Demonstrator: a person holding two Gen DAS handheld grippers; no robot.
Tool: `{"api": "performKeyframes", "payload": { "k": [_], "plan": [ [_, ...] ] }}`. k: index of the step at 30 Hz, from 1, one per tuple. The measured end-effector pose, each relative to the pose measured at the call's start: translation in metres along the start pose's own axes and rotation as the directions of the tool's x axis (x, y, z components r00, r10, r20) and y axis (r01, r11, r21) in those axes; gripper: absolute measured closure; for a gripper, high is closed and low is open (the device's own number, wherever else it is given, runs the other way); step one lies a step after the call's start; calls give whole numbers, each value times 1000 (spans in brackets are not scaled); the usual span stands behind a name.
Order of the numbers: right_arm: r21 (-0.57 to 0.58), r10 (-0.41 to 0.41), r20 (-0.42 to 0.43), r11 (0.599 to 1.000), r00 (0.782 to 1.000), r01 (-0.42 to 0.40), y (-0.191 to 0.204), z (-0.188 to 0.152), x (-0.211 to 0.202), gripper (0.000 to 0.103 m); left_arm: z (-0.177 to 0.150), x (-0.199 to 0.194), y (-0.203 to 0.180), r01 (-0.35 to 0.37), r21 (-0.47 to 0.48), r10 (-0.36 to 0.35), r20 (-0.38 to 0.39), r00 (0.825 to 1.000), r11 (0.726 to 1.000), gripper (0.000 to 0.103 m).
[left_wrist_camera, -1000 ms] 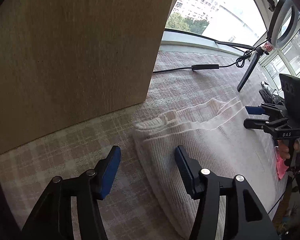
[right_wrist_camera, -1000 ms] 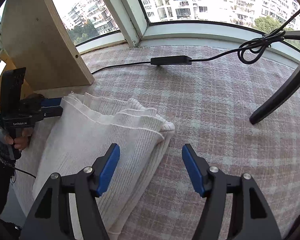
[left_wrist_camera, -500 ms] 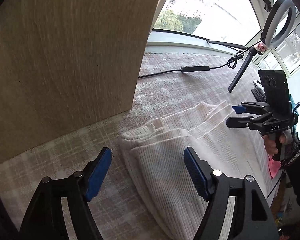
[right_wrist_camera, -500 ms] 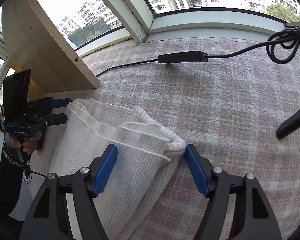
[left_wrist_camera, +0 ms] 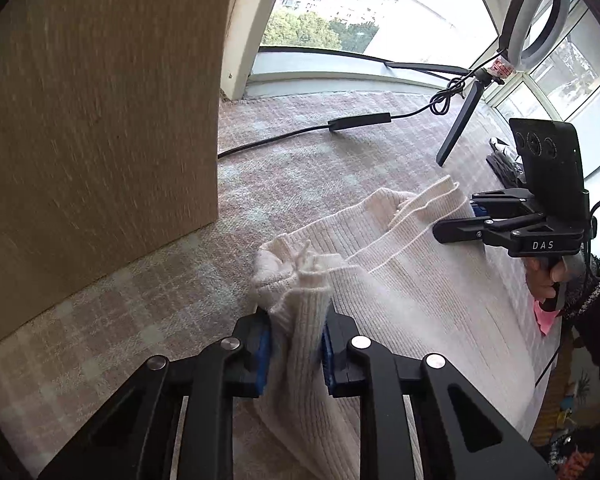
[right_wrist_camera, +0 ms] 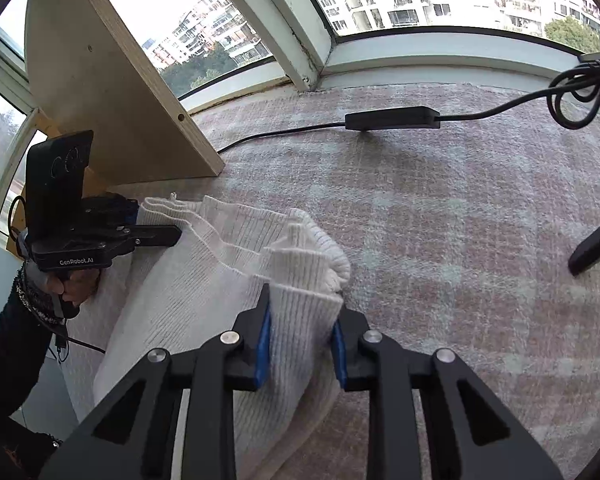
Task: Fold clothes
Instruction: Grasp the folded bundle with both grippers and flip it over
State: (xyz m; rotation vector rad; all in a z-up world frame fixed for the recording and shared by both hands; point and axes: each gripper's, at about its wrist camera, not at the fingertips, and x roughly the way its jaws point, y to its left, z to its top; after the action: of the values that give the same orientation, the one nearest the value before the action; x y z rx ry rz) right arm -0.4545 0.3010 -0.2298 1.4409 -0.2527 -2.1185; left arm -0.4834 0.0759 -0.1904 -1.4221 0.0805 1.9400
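Grip: we find left gripper (left_wrist_camera: 296, 344) and right gripper (right_wrist_camera: 300, 344) just closed — each pinching the sweater (left_wrist_camera: 412, 280).
Axis: its length spans between them — one end each.

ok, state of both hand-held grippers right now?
Left hand-held gripper: jaws just closed, shut on one corner of the white ribbed knit garment.
Right hand-held gripper: jaws just closed, shut on the garment's other corner.
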Motion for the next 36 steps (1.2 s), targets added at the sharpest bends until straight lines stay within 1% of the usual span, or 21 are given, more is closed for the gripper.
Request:
{"api": "performKeyframes", "payload": {
  "k": [1, 3, 6, 7, 10, 12, 15, 16, 18, 19, 20, 21, 23, 24, 25, 26, 28, 30, 32, 34, 36],
  "plan": [
    [-2, 6, 14, 1000, 1000, -6, 3, 0, -7, 80, -1, -7, -1, -6, -2, 6, 2, 1000, 1000, 85],
    [-8, 21, 53, 1000, 998, -21, 12, 0, -28, 81, -3, -29, -7, 4, 0, -4, 35, 999, 1000, 85],
    [-45, 24, 114, 999, 993, -19, 33, 2, -66, 81, -3, -75, -24, 8, 23, -10, 104, 995, 1000, 86],
    [-72, 17, 141, 997, 990, -7, 44, 3, -82, 81, -2, -95, -33, 2, 49, -9, 136, 991, 999, 86],
    [-167, -7, 248, 985, 969, 50, 83, 4, -135, 81, -1, -154, -68, -53, 125, 22, 242, 970, 991, 86],
    [-231, -18, 326, 968, 945, 98, 111, 2, -172, 81, -7, -193, -93, -137, 174, 74, 330, 941, 975, 86],
    [-285, -47, 373, 945, 927, 163, 137, -17, -196, 81, -35, -213, -120, -179, 220, 91, 358, 929, 959, 85],
    [-291, -59, 367, 941, 928, 175, 142, -27, -197, 81, -44, -220, -129, -193, 234, 97, 367, 925, 953, 85],
    [-297, -106, 341, 931, 934, 214, 148, -61, -185, 81, -74, -205, -142, -224, 256, 133, 331, 934, 940, 85],
    [-303, -123, 323, 926, 938, 225, 149, -80, -177, 81, -92, -196, -147, -221, 270, 133, 307, 942, 937, 85],
    [-301, -134, 302, 926, 944, 228, 148, -101, -167, 81, -110, -184, -150, -209, 277, 129, 281, 951, 938, 85],
    [-290, -141, 271, 931, 952, 220, 145, -122, -155, 81, -130, -170, -153, -178, 283, 110, 242, 964, 942, 85],
    [-262, -158, 197, 943, 968, 207, 136, -159, -129, 81, -164, -135, -151, -123, 260, 89, 139, 986, 958, 85],
    [-249, -176, 157, 945, 972, 211, 130, -175, -114, 81, -183, -113, -151, -128, 253, 114, 69, 991, 959, 86],
    [-247, -184, 119, 946, 976, 208, 125, -190, -99, 81, -198, -93, -150, -143, 258, 144, 13, 989, 956, 86],
    [-249, -195, 90, 945, 977, 212, 121, -203, -87, 81, -210, -78, -150, -148, 256, 159, -20, 987, 955, 86],
    [-283, -241, 61, 926, 969, 249, 121, -223, -73, 81, -225, -60, -148, -159, 233, 176, -56, 983, 959, 85],
    [-322, -300, 30, 900, 953, 294, 124, -235, -69, 79, -228, -63, -149, -146, 203, 159, -51, 986, 968, 83],
    [-336, -326, -34, 894, 945, 296, 125, -247, -73, 77, -230, -72, -153, -128, 186, 142, -65, 988, 974, 81],
    [-350, -336, -57, 889, 940, 296, 127, -259, -90, 73, -235, -87, -158, -114, 184, 129, -68, 989, 976, 81],
    [-350, -321, -21, 889, 947, 294, 132, -264, -116, 72, -238, -108, -165, -98, 183, 106, -38, 994, 978, 81]
  ]
}}
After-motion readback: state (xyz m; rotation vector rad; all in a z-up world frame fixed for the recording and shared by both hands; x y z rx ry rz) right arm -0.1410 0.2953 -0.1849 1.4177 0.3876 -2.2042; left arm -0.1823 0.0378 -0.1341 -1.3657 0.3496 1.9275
